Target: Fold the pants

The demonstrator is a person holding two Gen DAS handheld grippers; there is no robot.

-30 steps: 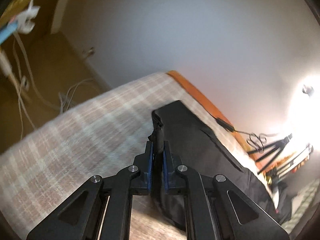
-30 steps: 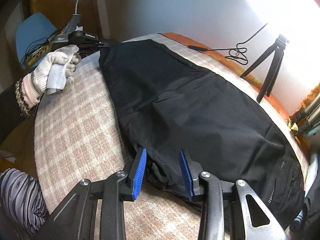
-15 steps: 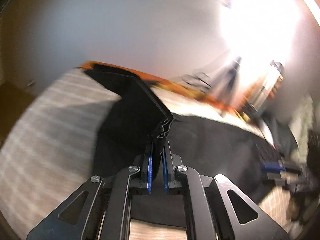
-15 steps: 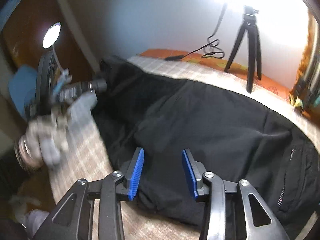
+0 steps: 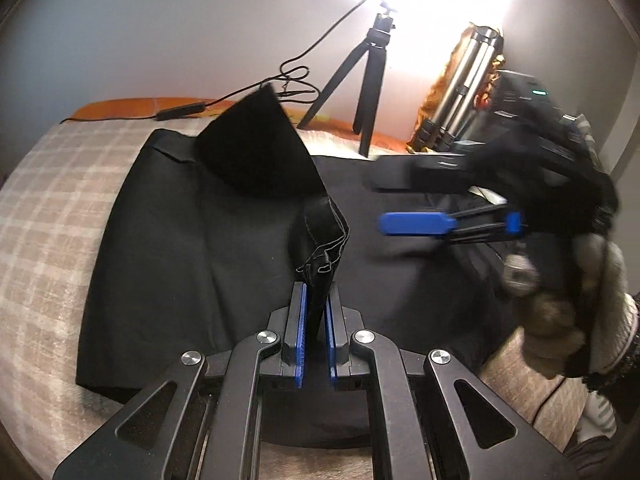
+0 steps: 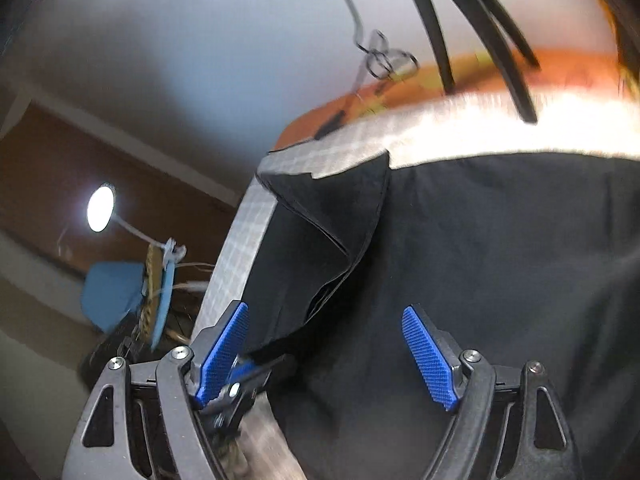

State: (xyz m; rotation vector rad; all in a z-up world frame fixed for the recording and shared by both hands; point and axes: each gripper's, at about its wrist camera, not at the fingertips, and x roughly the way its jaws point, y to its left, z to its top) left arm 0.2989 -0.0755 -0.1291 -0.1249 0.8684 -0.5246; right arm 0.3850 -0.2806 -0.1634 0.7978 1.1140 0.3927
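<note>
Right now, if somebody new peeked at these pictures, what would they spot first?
Probably the big black pants spread over the checked bed cover, with the left gripper pinching a lifted hem corner in the middle. Next, the bright glare behind the small tripod by the wall.

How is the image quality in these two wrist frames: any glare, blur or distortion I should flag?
Left wrist view: glare blows out the wall above the small tripod; the right gripper is motion-smeared; the pants and left gripper are sharp. Right wrist view: heavy motion blur along the top, lamp clipped white, checked cover overexposed. Both show fisheye bending at the edges.
</note>
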